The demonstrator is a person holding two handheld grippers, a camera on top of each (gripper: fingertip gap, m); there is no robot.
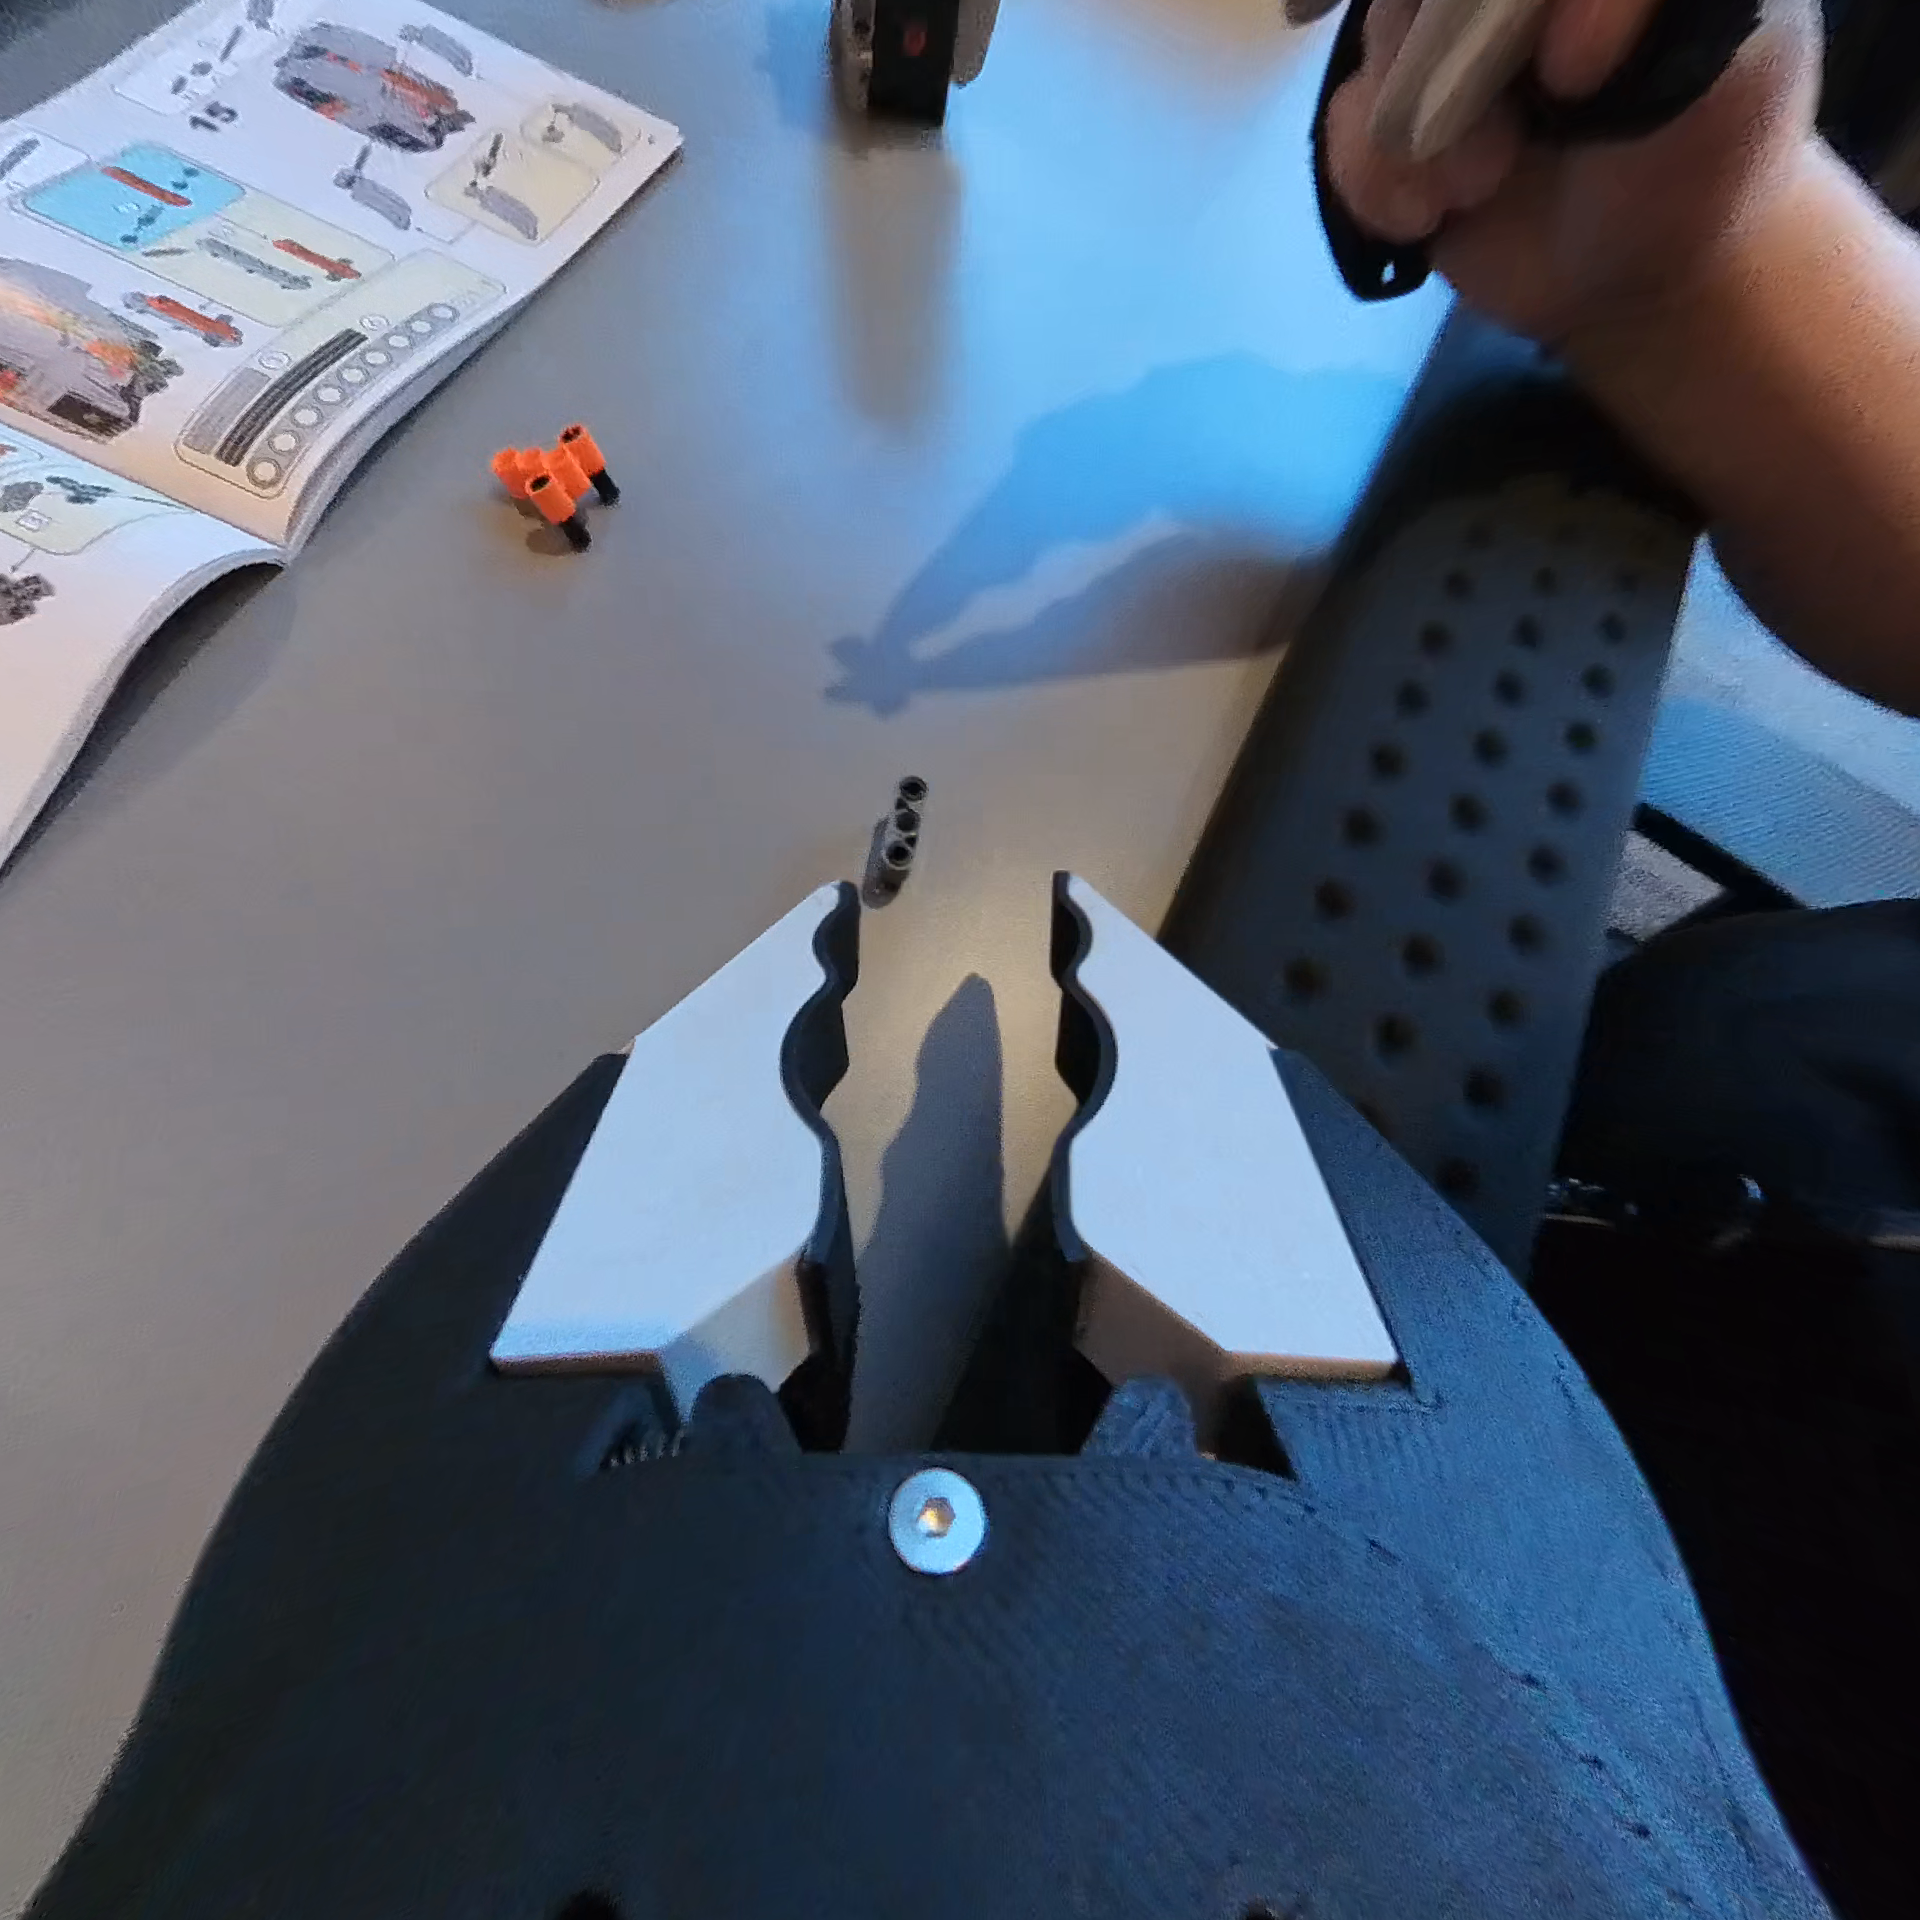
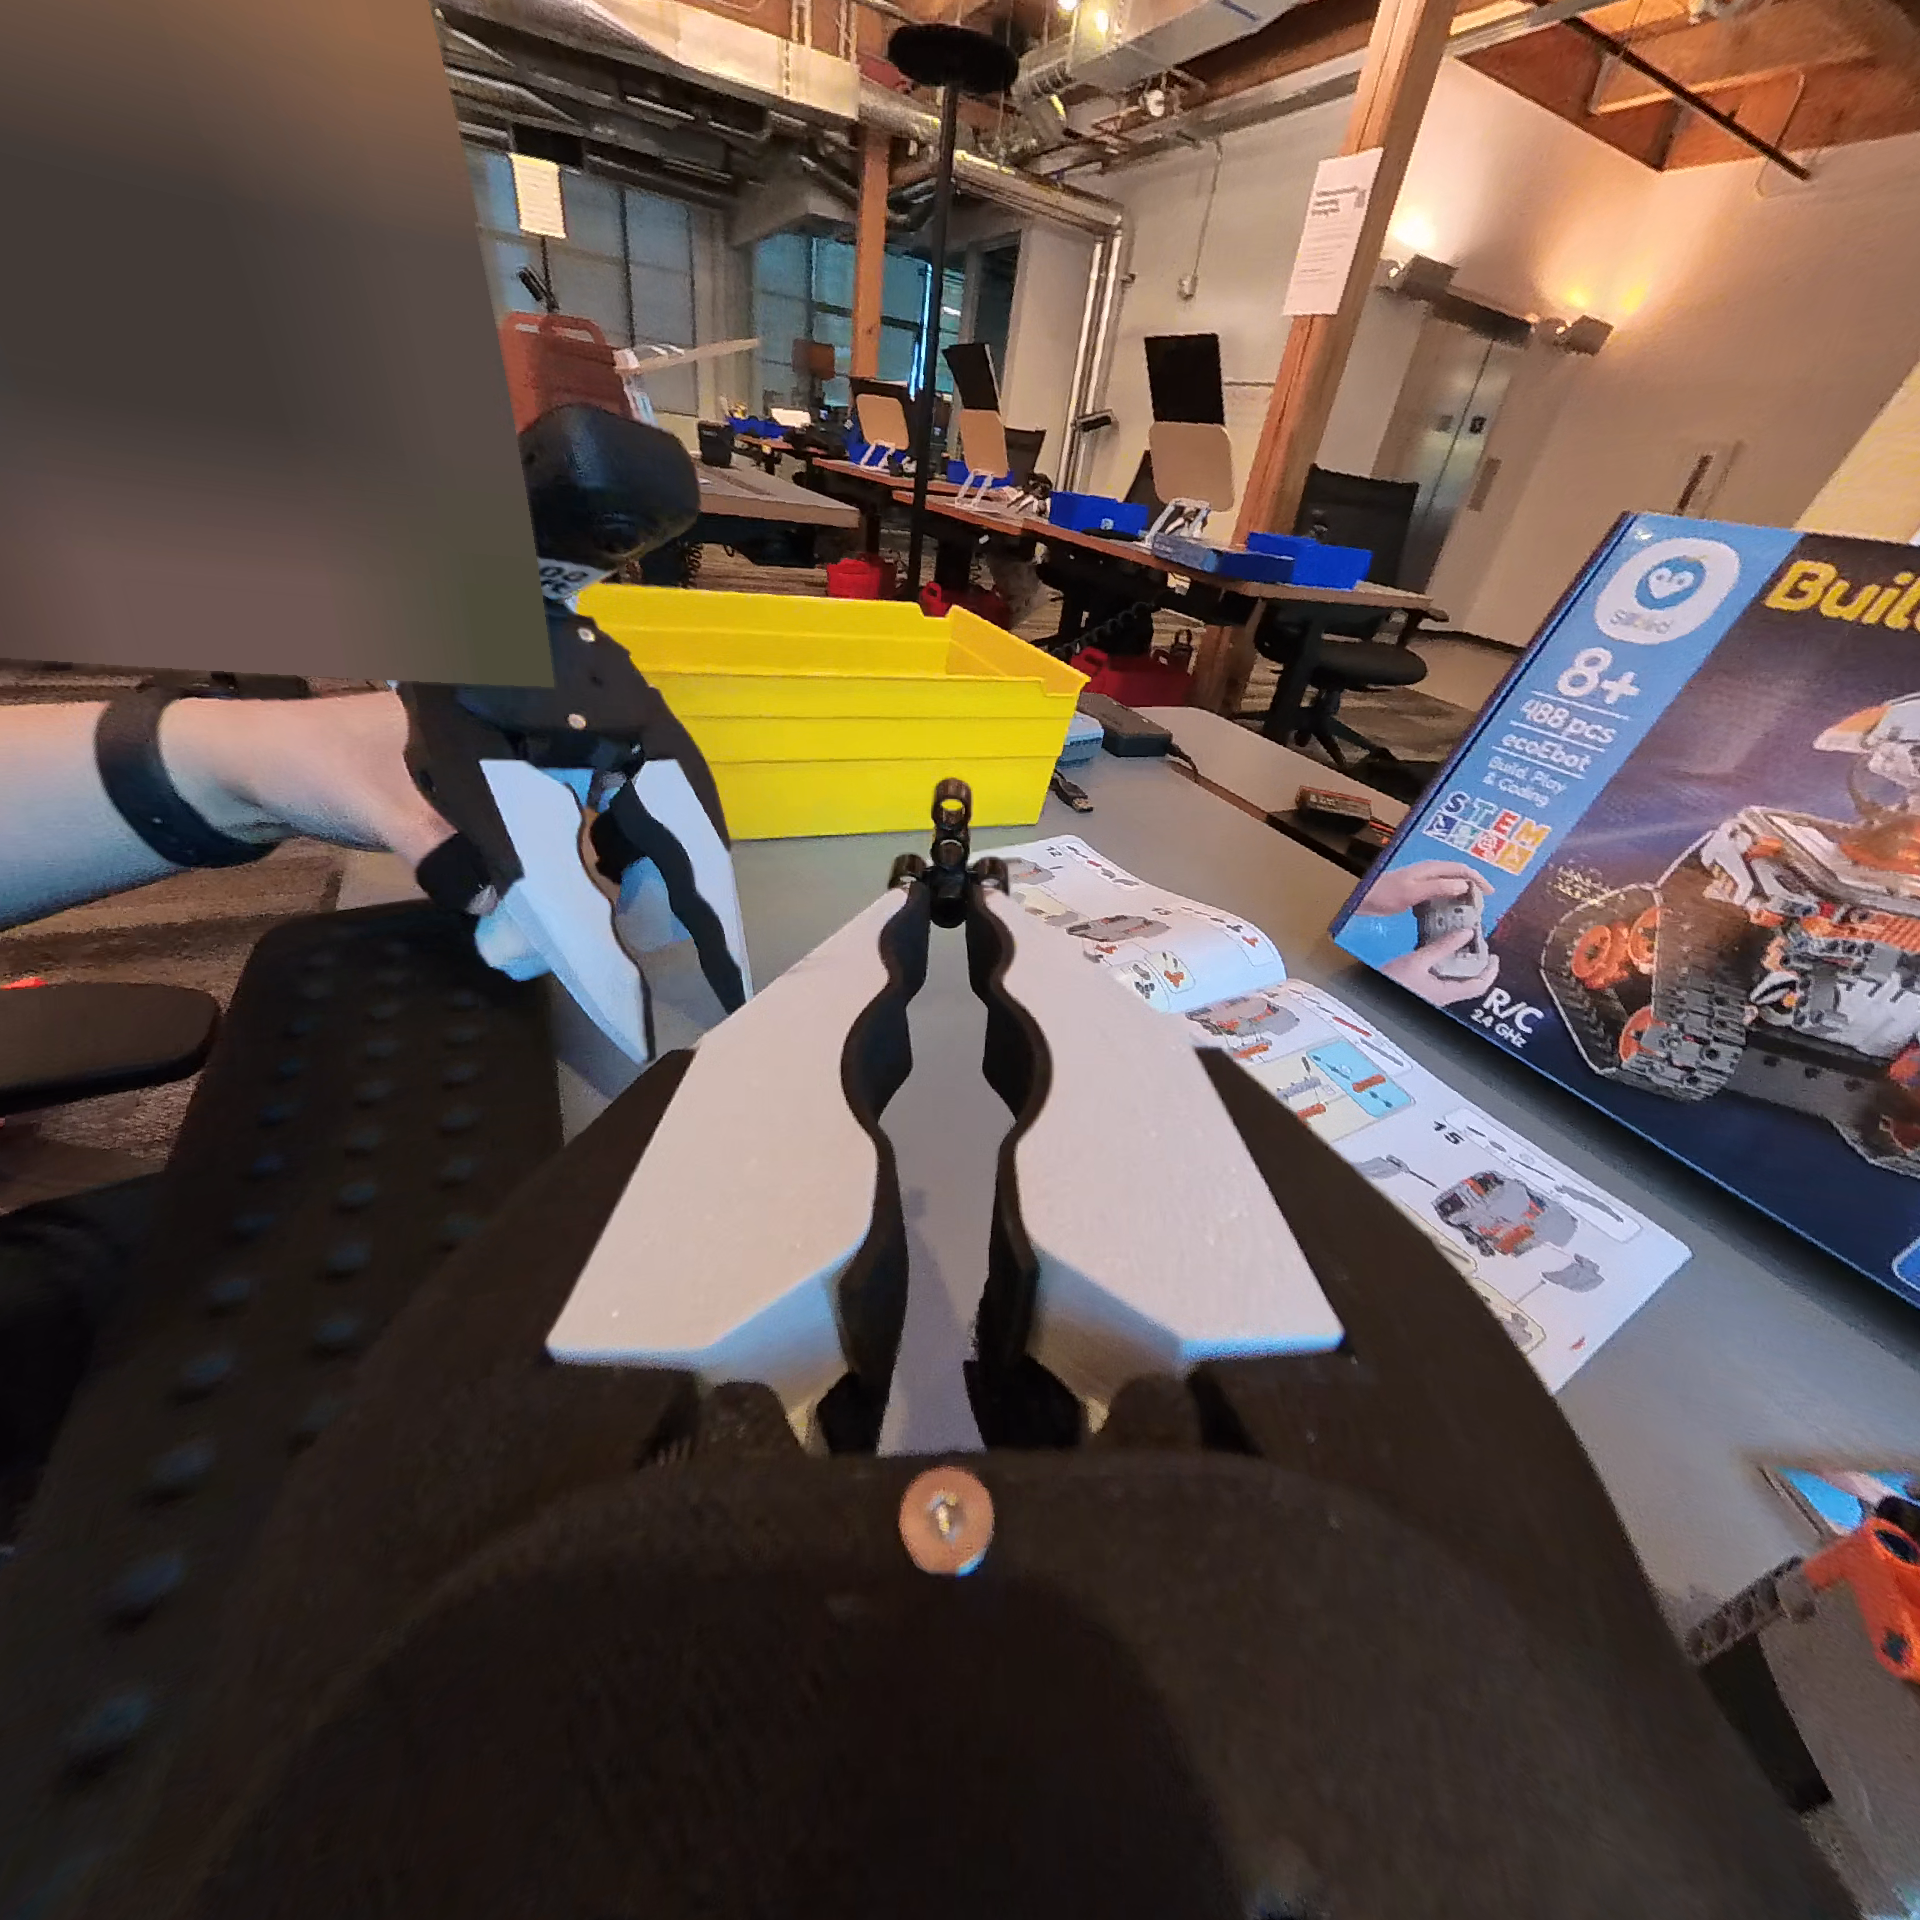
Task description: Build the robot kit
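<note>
My left gripper (image 1: 954, 891) is open and empty, low over the grey table (image 1: 520, 935). A small dark grey beam with holes (image 1: 898, 840) lies just beyond its left fingertip. An orange connector piece with black pins (image 1: 554, 482) lies farther off to the left. My right gripper (image 2: 948, 900) is shut on a small black connector piece (image 2: 950, 852) and holds it up above the table. The left gripper also shows in the right wrist view (image 2: 623, 894), held by a hand at the left.
An open instruction booklet (image 1: 260, 260) lies at the far left; it also shows in the right wrist view (image 2: 1351, 1091). A toy kit box (image 2: 1683, 852) stands at the right, stacked yellow bins (image 2: 862, 717) behind. A perforated black chair back (image 1: 1455, 831) stands at the table's right edge. Spacing between my two grippers at the tips: around 15 centimeters.
</note>
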